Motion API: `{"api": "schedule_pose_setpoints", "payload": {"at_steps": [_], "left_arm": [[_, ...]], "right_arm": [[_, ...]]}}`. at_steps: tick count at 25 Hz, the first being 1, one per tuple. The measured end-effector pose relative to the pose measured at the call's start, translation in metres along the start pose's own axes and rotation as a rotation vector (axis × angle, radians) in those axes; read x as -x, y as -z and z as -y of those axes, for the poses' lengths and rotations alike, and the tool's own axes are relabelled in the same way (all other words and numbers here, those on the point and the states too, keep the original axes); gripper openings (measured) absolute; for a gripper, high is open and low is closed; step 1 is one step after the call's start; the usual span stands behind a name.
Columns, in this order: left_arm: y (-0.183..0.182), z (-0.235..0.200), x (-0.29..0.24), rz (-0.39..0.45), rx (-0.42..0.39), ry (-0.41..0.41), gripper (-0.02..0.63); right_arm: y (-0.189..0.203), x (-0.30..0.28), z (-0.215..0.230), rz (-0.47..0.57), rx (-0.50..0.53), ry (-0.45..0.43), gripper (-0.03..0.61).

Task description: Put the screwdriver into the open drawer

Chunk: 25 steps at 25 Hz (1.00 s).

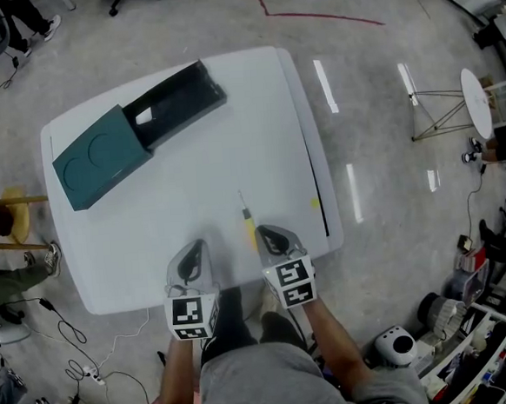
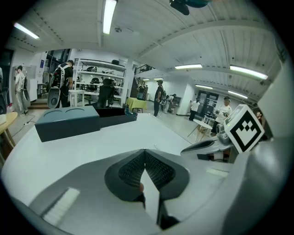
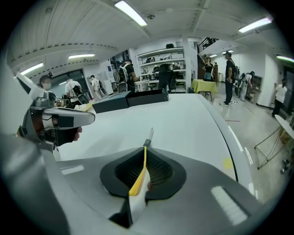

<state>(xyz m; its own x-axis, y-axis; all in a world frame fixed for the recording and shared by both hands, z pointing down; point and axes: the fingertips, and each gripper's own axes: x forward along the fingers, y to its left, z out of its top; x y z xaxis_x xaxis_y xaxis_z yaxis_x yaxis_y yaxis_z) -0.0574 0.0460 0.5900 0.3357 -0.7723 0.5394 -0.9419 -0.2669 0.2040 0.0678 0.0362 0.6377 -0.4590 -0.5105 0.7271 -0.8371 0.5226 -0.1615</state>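
Head view: on the table [image 1: 231,146] the open drawer [image 1: 179,96] sits at 10 o'clock. The screwdriver [image 1: 250,226] lies at 6, just beside the right gripper [image 1: 261,232], with the left gripper [image 1: 199,243] at 7.

Left gripper view: jaws clenched, empty.

Right gripper view: jaws clenched. The screwdriver's yellow handle shows through their slit, its shaft pointing to 12.

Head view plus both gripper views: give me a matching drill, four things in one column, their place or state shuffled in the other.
Things:
1. screwdriver
2. drawer
3. left gripper
4. yellow sticker

Place or state:
a. pulled out of the teal cabinet
b. jaws together, nothing between them
c. handle clamped in the right gripper
d. on the table near its right edge

Pairs: 1-c, 2-a, 3-b, 4-d
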Motion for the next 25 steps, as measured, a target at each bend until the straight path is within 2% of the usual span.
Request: {"api": "schedule_pose_setpoints", "payload": {"at_steps": [10, 19, 25], "left_arm": [[0.000, -0.007, -0.005, -0.016, 0.004, 0.007, 0.011], [-0.004, -0.014, -0.012, -0.019, 0.008, 0.013, 0.011], [-0.004, -0.022, -0.013, -0.025, 0.012, 0.006, 0.011]], "right_arm": [[0.006, -0.023, -0.005, -0.130, -0.044, -0.022, 0.181], [0.008, -0.037, -0.005, -0.181, -0.073, -0.012, 0.192], [0.012, -0.041, -0.005, -0.226, -0.076, 0.001, 0.158]]}}
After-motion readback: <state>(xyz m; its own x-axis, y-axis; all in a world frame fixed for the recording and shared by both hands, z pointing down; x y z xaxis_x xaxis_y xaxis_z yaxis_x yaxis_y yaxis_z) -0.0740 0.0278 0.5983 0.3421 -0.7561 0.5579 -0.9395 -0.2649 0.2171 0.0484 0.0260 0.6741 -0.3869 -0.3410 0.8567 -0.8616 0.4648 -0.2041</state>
